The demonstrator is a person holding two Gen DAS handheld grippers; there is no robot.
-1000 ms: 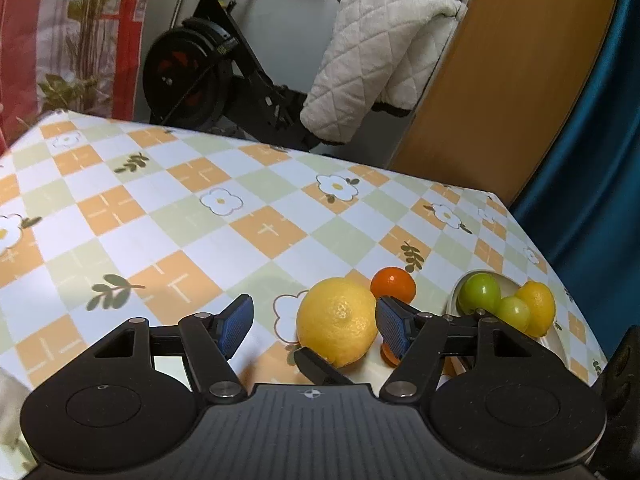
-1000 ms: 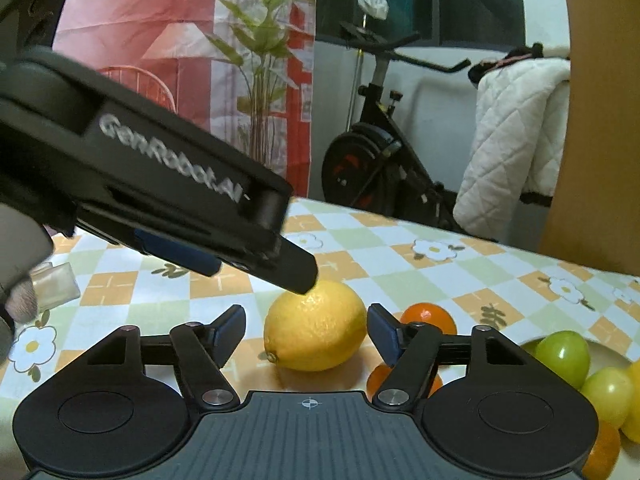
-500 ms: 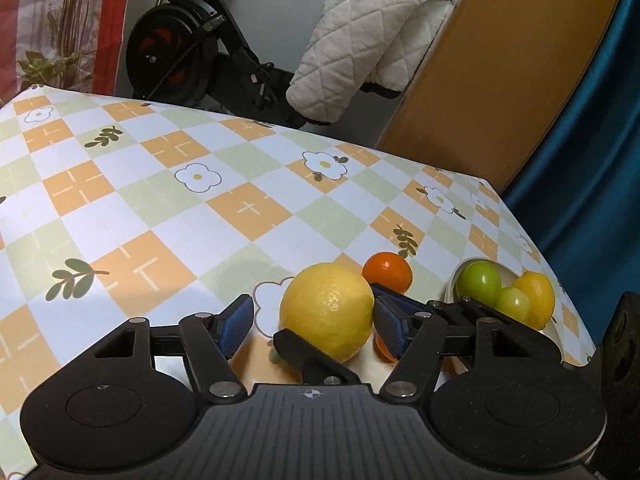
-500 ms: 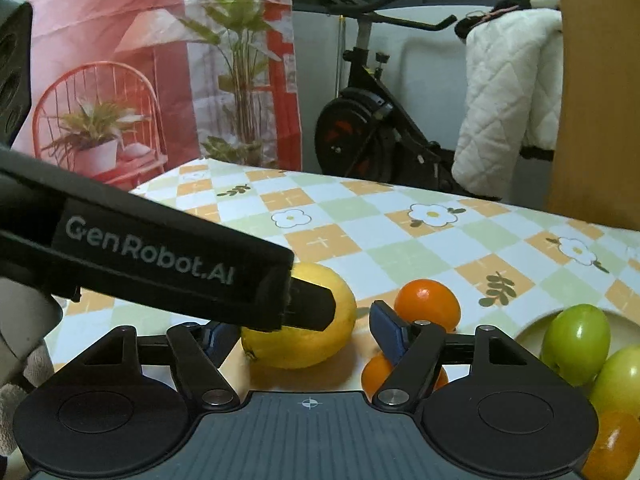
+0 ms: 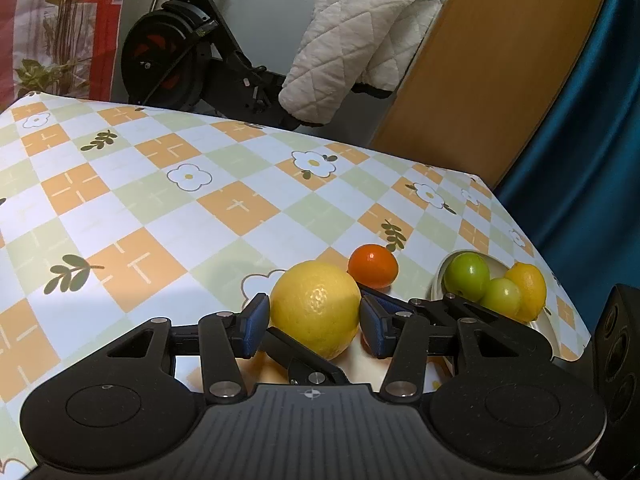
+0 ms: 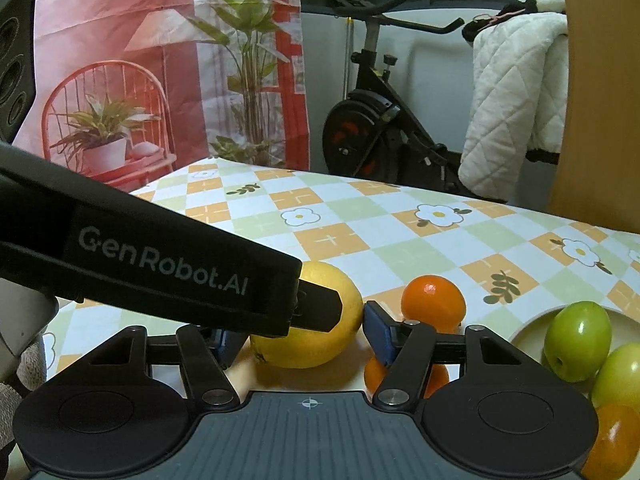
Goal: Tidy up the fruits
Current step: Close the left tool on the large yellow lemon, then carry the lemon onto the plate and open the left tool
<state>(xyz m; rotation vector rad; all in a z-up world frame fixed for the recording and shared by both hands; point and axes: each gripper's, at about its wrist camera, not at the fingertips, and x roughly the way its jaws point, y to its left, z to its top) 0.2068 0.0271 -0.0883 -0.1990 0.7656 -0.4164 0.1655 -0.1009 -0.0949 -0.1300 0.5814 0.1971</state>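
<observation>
A big yellow lemon [image 5: 316,308] lies on the checked tablecloth between the blue pads of my left gripper [image 5: 314,328]. Its jaws are closing, and both pads touch the fruit's sides. My right gripper [image 6: 302,338] has come at the same lemon [image 6: 308,320] and is closing too. Its right pad [image 6: 376,334] touches the peel, while the left pad is mostly hidden behind the left gripper's finger [image 6: 320,308]. A small orange [image 5: 372,264] sits just behind the lemon. Another orange [image 6: 404,378] lies under the right finger.
A pale bowl [image 5: 440,276] at the right table corner holds green fruits [image 5: 467,274], a small yellow one [image 5: 528,290] and an orange one [image 6: 612,440]. The table's far edge [image 5: 280,128] faces an exercise bike [image 5: 172,52] and a quilted coat [image 5: 360,40].
Both pairs of jaws have narrowed around the lemon; the left pads now rest against it. The left gripper's finger has slid further across the right wrist view.
</observation>
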